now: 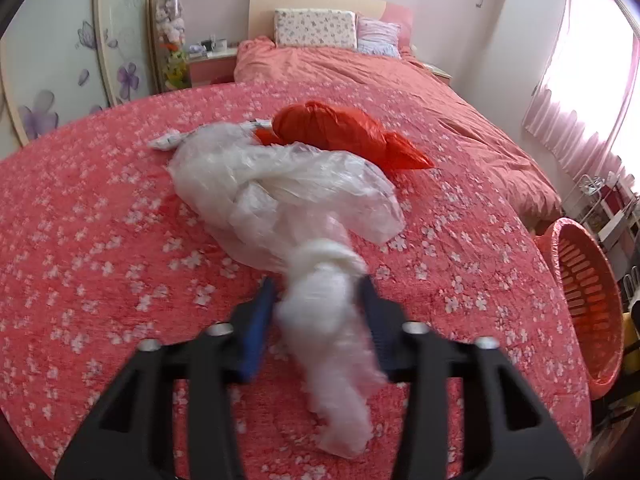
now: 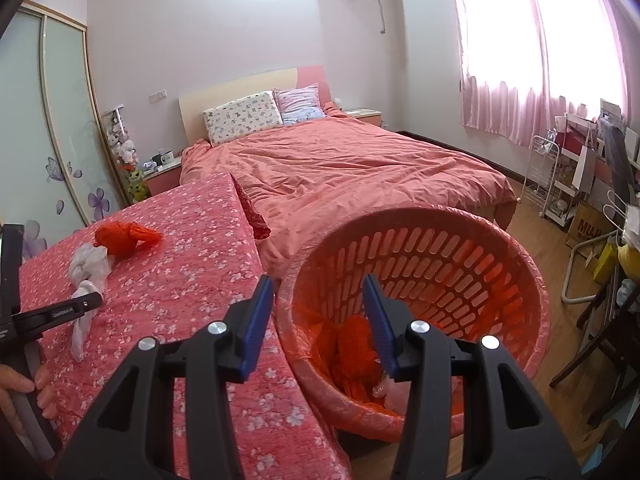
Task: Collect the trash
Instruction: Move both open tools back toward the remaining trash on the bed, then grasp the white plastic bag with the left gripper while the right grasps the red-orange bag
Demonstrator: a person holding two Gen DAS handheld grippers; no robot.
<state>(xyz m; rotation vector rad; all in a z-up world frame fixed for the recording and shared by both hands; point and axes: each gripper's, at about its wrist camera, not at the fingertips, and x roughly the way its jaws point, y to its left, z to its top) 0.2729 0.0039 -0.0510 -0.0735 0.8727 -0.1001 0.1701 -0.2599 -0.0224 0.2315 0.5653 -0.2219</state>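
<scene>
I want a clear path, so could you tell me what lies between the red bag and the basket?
Only bare flowered cloth and its edge lie between the red bag and the basket, seen in the right wrist view.

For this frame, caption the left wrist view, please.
Left tongs straddle the knotted clear plastic bag beside a red bag.

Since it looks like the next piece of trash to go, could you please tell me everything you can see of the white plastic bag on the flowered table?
The white plastic bag is thin, translucent, crinkled film, twisted and knotted into a long, loose bundle. It lies on the pink flowered tablecloth, its far end touching the red plastic bag. Its near, knotted tail runs between the blue-padded fingers of the left gripper, blurred there; the jaws stand apart, so a firm grip is not evident. A small printed scrap lies at its far left end.
</scene>
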